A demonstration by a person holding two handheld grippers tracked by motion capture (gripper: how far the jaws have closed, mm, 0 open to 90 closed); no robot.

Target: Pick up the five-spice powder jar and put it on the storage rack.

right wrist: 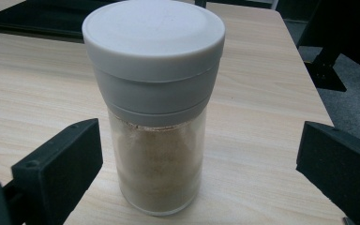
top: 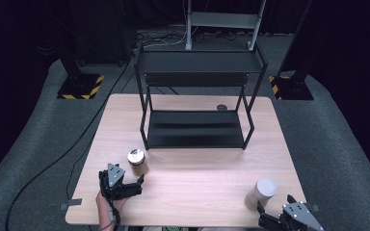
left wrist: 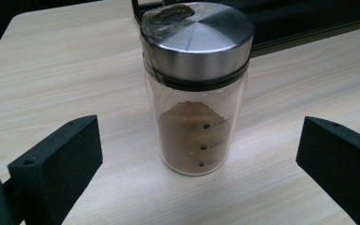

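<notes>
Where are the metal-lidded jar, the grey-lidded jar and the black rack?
metal-lidded jar (left wrist: 194, 136), left gripper view, glass body.
grey-lidded jar (right wrist: 154, 47), right gripper view, lid.
black rack (top: 192, 129), high view, lower shelf.

Open tabletop around both jars, rack behind.
Just ahead of left gripper (top: 141, 179), metal-lidded jar (left wrist: 196, 89) between wide jaws, untouched; likewise white-capped jar (right wrist: 155, 103) before right gripper (top: 259, 208). Beyond, black rack (top: 197, 96) blocking; bare table (top: 197, 178) between them.

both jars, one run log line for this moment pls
left claw: open, facing steel-lid jar | right claw: open, facing grey-lid jar | both jars upright on table, ungripped | shelf rack: nothing on it
</notes>
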